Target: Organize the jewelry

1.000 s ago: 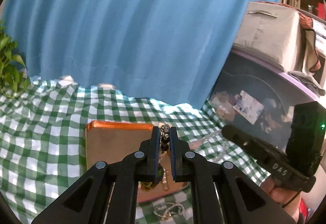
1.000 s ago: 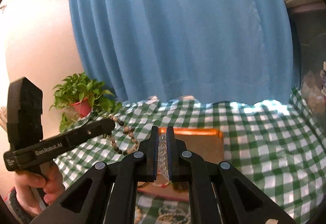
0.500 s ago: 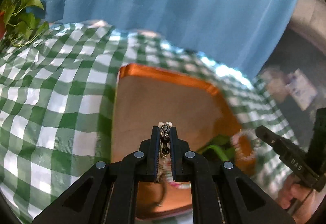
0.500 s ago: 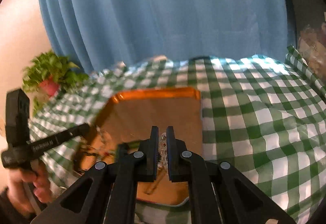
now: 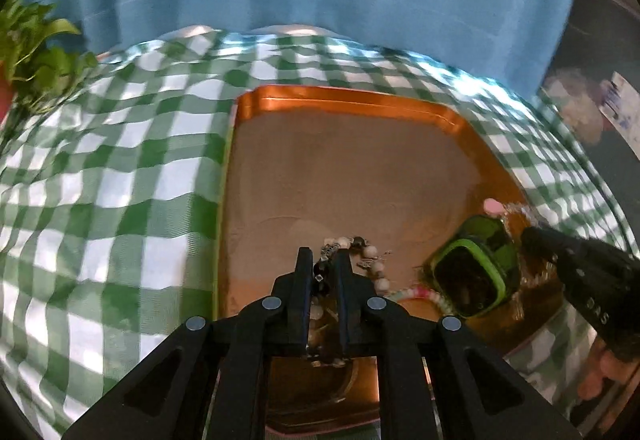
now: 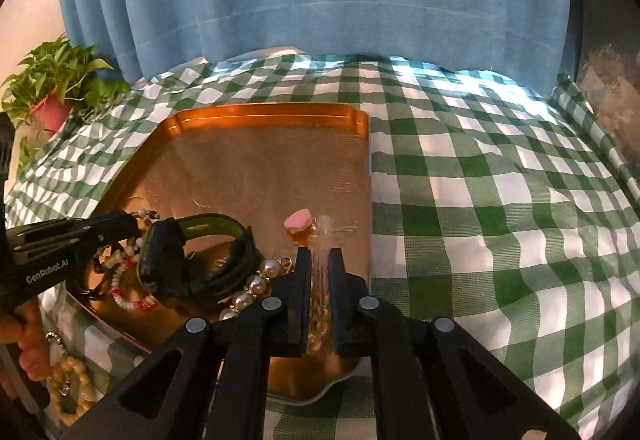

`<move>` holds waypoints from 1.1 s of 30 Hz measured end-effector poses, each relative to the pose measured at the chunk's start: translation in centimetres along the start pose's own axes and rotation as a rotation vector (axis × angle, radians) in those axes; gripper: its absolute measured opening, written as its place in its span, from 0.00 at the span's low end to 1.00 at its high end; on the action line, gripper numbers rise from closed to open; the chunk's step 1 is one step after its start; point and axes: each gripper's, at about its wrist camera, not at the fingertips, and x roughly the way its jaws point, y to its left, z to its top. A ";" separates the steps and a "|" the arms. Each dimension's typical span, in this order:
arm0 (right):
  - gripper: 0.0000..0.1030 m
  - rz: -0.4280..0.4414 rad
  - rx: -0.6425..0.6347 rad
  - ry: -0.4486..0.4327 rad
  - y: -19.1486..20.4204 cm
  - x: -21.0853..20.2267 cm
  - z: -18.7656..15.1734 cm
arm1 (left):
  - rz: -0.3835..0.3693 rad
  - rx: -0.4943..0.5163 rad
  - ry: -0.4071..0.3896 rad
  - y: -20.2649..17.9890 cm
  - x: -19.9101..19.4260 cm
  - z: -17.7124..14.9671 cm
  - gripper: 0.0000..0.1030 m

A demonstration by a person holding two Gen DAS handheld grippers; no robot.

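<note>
Checked cloth [image 6: 480, 199] | tray [image 5: 340, 103] | L+R jaws just easing apart, bead strand [image 5: 352, 244] / clear chain [image 6: 320, 264] between, grip unclear

The far half of the copper tray [image 6: 256, 167] lies bare, open for a gripper to pass. Its near half is crowded: a green watch [image 6: 192, 260] stands on edge mid-tray, with beaded strands [image 6: 124, 280] and pearls [image 6: 252, 288] touching it. Right of the tray the checked cloth [image 6: 500, 220] is free; far left stands a potted plant [image 6: 56, 87].
</note>
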 end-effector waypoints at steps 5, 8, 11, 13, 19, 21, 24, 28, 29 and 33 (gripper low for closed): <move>0.20 0.007 0.001 -0.011 0.4 -0.8 -0.3 | 0.041 0.017 -0.037 -0.1 -1.1 0.0 0.69; 0.36 -0.010 -0.009 -0.039 0.8 -1.5 -0.2 | 0.050 0.028 -0.038 -0.3 -2.0 0.0 0.73; 0.44 -0.039 0.032 -0.051 0.7 -2.2 -1.0 | 0.058 -0.008 -0.030 -0.2 -3.6 -0.7 0.73; 0.44 -0.045 0.091 -0.043 0.6 -3.0 -2.1 | 0.038 -0.035 -0.036 -0.3 -5.1 -1.6 0.74; 0.58 -0.056 0.100 -0.089 2.3 -8.1 -4.4 | 0.022 -0.036 -0.057 -1.8 -11.1 -4.5 0.76; 0.61 -0.066 0.067 -0.107 3.3 -10.4 -5.3 | 0.011 -0.018 -0.061 -2.3 -13.3 -5.9 0.77; 0.64 -0.049 0.057 -0.123 4.7 -14.1 -6.9 | 0.015 0.005 -0.062 -2.9 -16.7 -7.9 0.77; 0.70 -0.038 0.037 -0.140 6.6 -18.4 -8.6 | -0.022 -0.015 -0.092 -3.2 -22.0 -10.0 0.77; 0.72 -0.033 0.029 -0.147 7.2 -19.7 -9.1 | -0.037 -0.024 -0.102 -3.3 -23.5 -10.4 0.77; 0.76 -0.062 -0.005 -0.173 9.6 -23.9 -10.7 | -0.076 -0.054 -0.171 -3.1 -29.3 -11.6 0.77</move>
